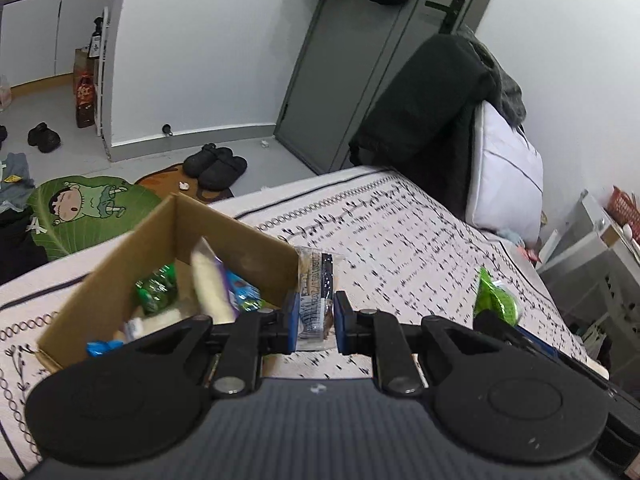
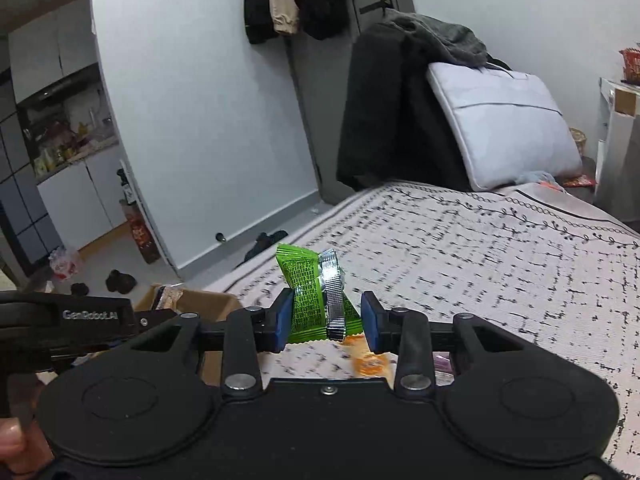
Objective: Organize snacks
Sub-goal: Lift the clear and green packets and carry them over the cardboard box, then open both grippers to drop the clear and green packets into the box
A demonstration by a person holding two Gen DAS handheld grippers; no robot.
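My left gripper [image 1: 316, 320] is shut on a clear-wrapped snack with a black label [image 1: 318, 276], held upright just right of the open cardboard box [image 1: 100, 292] on the bed. Several snacks lie in the box, among them a green packet [image 1: 156, 288] and a pale packet [image 1: 210, 280]. Raised over the bedspread, my right gripper [image 2: 326, 320] is shut on a green snack packet [image 2: 304, 292] with a crumpled silver end; that green snack packet [image 1: 494, 296] also shows at the right of the left wrist view. An orange wrapped snack [image 2: 370, 362] lies on the bed under the right gripper.
The patterned bedspread [image 1: 400, 240] stretches ahead to a white pillow [image 1: 504, 172] and a dark coat [image 1: 432, 120]. Slippers [image 1: 216, 166] and a green cartoon mat [image 1: 92, 208] lie on the floor beyond the bed edge. Grey storage crates [image 1: 600, 260] stand at the right. A person's hand [image 2: 12, 440] shows at lower left.
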